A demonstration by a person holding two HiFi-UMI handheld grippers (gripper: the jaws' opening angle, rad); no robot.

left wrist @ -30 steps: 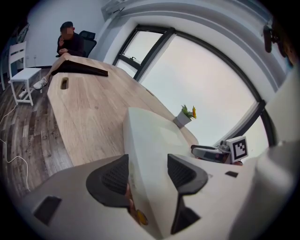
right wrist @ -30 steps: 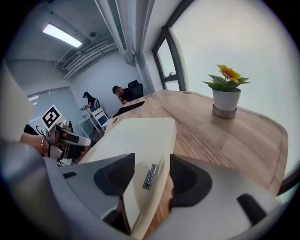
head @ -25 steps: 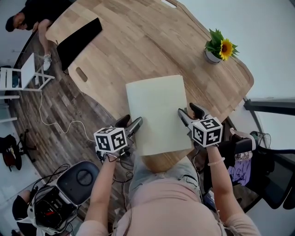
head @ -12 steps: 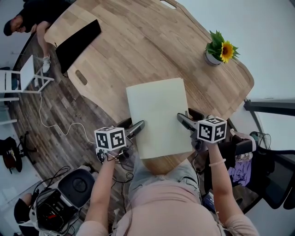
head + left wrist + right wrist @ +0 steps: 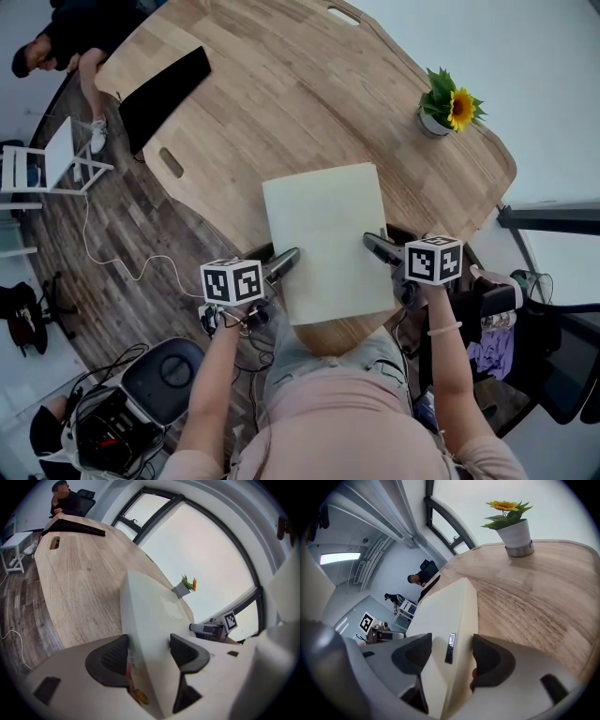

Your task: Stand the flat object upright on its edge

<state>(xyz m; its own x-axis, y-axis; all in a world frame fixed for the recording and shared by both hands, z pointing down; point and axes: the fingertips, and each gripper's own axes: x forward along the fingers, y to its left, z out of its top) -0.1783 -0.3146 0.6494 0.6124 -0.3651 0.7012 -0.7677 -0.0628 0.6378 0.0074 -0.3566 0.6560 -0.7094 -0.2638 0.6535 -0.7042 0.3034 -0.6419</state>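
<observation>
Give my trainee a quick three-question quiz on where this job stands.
1. True or false: the cream box already stands upright on its edge.
2. What is between the jaws of the left gripper? A) a cup B) the box's edge C) nothing
3. Fill in: the white pot on the table holds a ____.
Key: 1 false, it lies flat. 2 B; these jaws, and those of the right gripper, have just been opening and straddle the box unclamped. 3 sunflower.

Bright daylight pours through the window (image 5: 201, 555), washing it out, while fisheye edges bend and perhaps blur.
</observation>
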